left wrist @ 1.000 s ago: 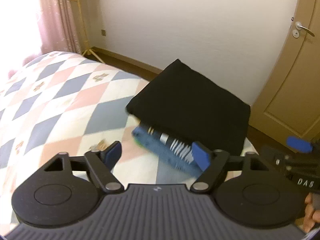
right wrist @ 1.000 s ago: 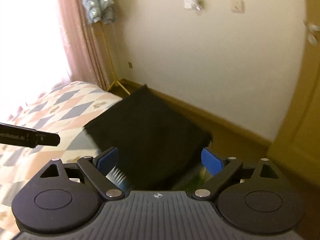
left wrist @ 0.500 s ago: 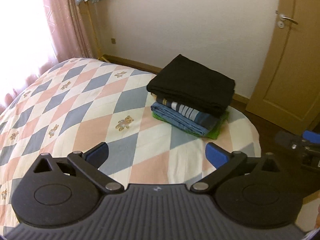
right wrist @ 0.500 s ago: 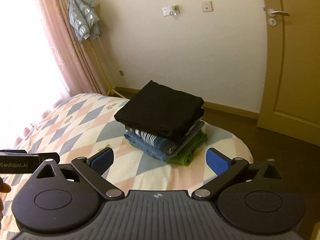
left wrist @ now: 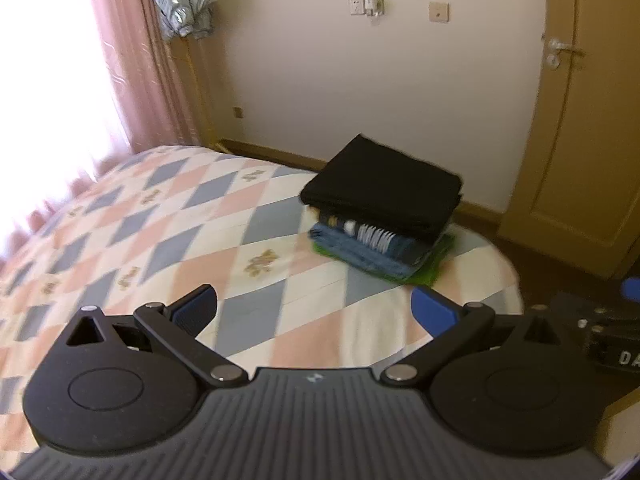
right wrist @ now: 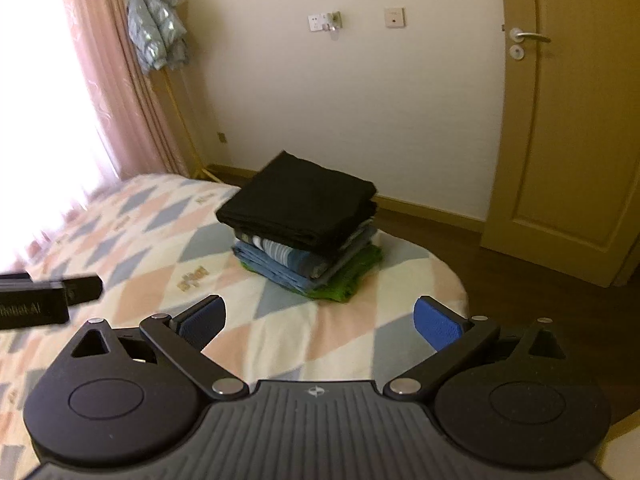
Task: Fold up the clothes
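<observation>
A stack of folded clothes (left wrist: 380, 216) (right wrist: 304, 232) sits at the far corner of the bed (left wrist: 168, 224) (right wrist: 140, 240). A black garment (left wrist: 384, 184) (right wrist: 300, 200) lies on top, over a striped blue piece (left wrist: 372, 236), plain blue ones and a green one (right wrist: 344, 280) at the bottom. My left gripper (left wrist: 314, 308) hangs open above the quilt, well short of the stack, nothing between its fingers. My right gripper (right wrist: 320, 318) is open too and holds nothing. Each gripper shows at the edge of the other's view.
The bed has a diamond-patterned quilt with small bear prints. Behind it are a cream wall, a pink curtain (left wrist: 132, 60) at a bright window, a pale jacket (right wrist: 158, 40) on a stand, and a wooden door (right wrist: 572, 120) at the right over dark floor.
Both grippers have pulled back and up from the stack, which now looks small and far. Their jaws have spread wider, and the black garment stays on top of the stack.
</observation>
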Demonstrator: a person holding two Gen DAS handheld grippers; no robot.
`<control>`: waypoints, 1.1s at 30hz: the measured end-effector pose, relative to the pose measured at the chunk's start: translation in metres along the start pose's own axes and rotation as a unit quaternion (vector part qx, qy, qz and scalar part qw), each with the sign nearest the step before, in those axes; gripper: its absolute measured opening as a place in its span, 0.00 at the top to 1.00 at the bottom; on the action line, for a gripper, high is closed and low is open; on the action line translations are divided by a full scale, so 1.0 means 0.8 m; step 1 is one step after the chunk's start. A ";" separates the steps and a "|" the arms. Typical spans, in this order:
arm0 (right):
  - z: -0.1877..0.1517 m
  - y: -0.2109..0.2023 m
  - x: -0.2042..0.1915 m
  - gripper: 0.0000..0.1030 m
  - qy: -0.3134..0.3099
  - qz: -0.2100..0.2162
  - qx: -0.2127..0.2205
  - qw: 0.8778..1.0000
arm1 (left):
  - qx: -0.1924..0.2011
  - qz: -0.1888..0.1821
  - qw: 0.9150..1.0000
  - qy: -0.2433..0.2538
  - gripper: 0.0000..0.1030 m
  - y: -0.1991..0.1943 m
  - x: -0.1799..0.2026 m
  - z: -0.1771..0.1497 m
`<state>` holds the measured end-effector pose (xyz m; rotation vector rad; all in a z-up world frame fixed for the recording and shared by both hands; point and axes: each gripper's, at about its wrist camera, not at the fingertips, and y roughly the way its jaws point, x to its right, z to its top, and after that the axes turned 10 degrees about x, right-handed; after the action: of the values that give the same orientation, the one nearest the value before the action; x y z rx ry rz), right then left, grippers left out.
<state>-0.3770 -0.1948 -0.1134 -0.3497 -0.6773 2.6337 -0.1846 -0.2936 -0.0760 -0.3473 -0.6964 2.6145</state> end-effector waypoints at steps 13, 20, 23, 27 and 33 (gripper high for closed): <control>-0.030 -0.011 -0.030 0.00 -0.056 -0.069 0.025 0.996 | -0.063 -0.012 0.998 0.010 0.01 -0.003 0.002 -0.026; -0.029 0.015 -0.018 0.00 0.000 -0.033 -0.048 0.998 | -0.094 -0.027 0.995 0.011 0.01 0.021 0.008 -0.040; -0.029 0.031 -0.017 0.00 0.004 -0.031 -0.067 0.997 | -0.103 -0.023 0.994 0.010 0.01 0.035 0.008 -0.041; -0.026 0.053 -0.021 0.00 0.002 -0.029 -0.080 0.996 | -0.112 -0.014 0.994 0.007 0.01 0.057 0.003 -0.038; -0.017 0.091 -0.023 0.00 -0.004 -0.027 -0.110 0.994 | -0.131 -0.016 0.991 -0.007 0.01 0.098 0.000 -0.027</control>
<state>-0.3787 -0.2556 -0.1594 -0.3789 -0.9694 2.5158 -0.2031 -0.3466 -0.1354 -0.3910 -1.0444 2.5010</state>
